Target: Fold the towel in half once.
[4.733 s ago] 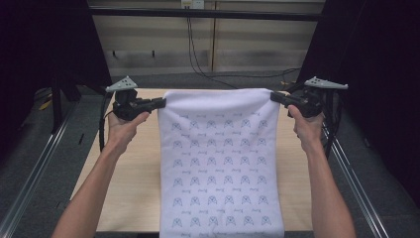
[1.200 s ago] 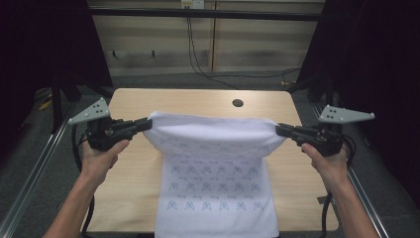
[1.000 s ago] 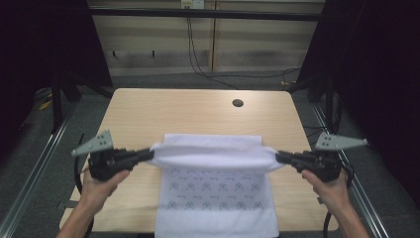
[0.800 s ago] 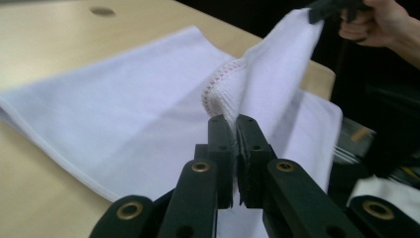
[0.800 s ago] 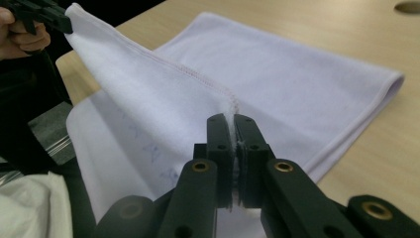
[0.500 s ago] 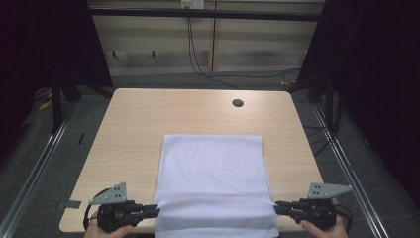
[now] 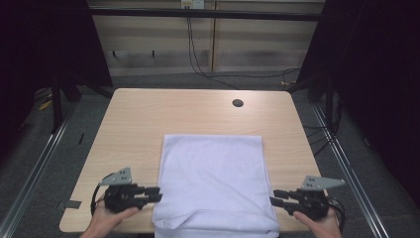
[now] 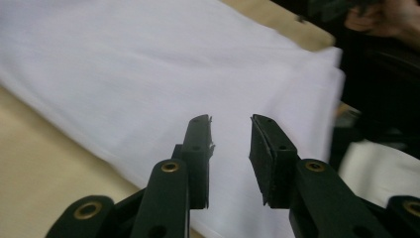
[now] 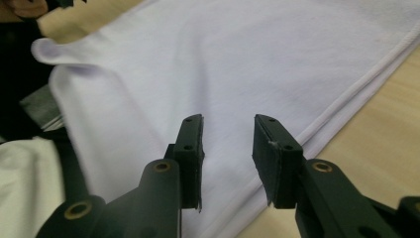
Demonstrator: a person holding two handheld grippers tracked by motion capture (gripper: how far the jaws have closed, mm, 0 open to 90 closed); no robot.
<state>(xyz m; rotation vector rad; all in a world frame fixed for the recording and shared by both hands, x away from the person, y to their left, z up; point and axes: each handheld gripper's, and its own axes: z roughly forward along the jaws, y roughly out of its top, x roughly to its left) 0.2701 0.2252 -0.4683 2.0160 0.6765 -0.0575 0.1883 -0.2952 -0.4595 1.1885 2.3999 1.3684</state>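
Note:
A white cloth [image 7: 213, 178] lies folded flat on the near half of the wooden table [image 7: 148, 119], its near end draped over the front edge. My left gripper [image 7: 157, 194] sits just off the cloth's left side near the front, open and empty. In the left gripper view the cloth [image 8: 148, 74] spreads beyond the parted jaws of the left gripper [image 8: 230, 131]. My right gripper [image 7: 273, 197] is at the cloth's right side, open too. The right gripper view has the cloth's hemmed edge [image 9: 346, 99] beside the right gripper [image 9: 228, 130].
A small dark round hole [image 7: 237, 103] marks the table's far right. Metal rails [image 7: 44, 158] run along both sides of the table. Cables [image 7: 198, 54] hang over the floor behind the far edge. Dark curtains flank the space.
Both grippers carried the cloth's held edge from the far side toward the front edge, folding it over itself. They have let go and drawn slightly outward, jaws parted.

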